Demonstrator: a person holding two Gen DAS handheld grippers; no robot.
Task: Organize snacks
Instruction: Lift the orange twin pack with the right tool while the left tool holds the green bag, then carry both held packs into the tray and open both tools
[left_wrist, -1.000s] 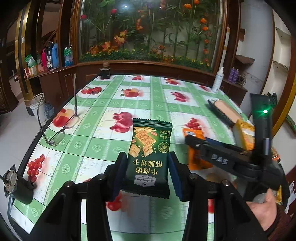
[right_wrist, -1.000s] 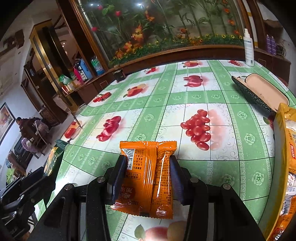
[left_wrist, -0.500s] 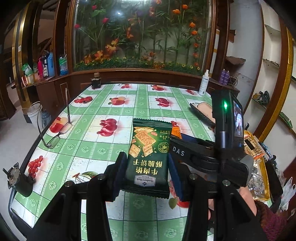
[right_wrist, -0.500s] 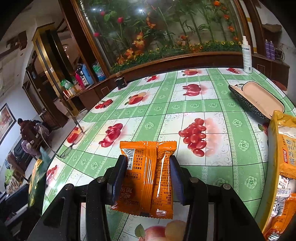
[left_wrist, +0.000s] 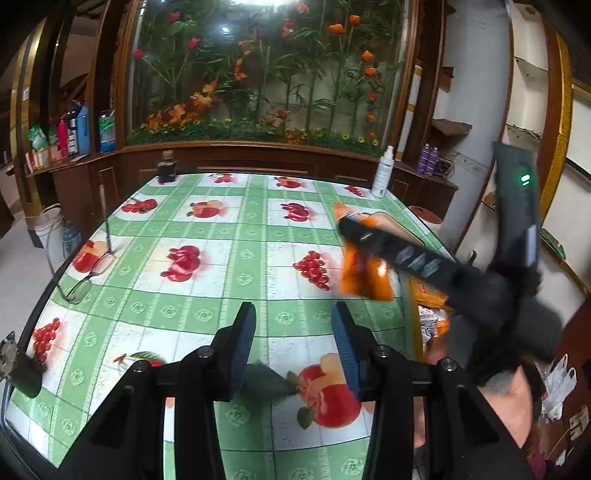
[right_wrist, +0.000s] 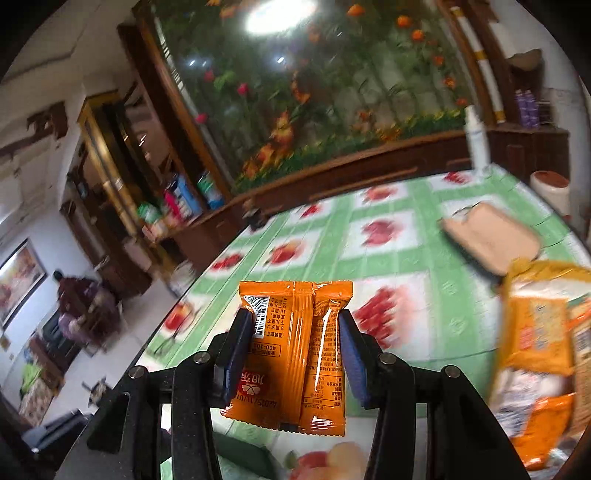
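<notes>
The right claw (right_wrist: 293, 343) is clamped on an orange snack packet (right_wrist: 291, 354), its blue pads pressing both long edges, the packet upright and lifted off the counter (right_wrist: 406, 236); in the left wrist view the same packet (left_wrist: 364, 269) shows blurred and airborne at the right, just beside the yellow snack bag (left_wrist: 424, 295) at the counter's right edge; the left claw (left_wrist: 291, 343) stands spread with nothing between its pads, and a dark green packet (left_wrist: 264, 380) lies on the counter just below and behind them, mostly hidden, seemingly set down there.

Further out, the yellow bag (right_wrist: 539, 350) fills the right of the right wrist view, with an open glasses case (right_wrist: 491, 240) beyond it; a pair of glasses (left_wrist: 88, 273) rests near the left edge, a white bottle (left_wrist: 382, 173) at the far right corner.

The step in hand looks like carrying the orange packet to the bag; the next move calls for bringing it over the bag's mouth and releasing it cleanly, while the left claw, free, seeks another snack.
</notes>
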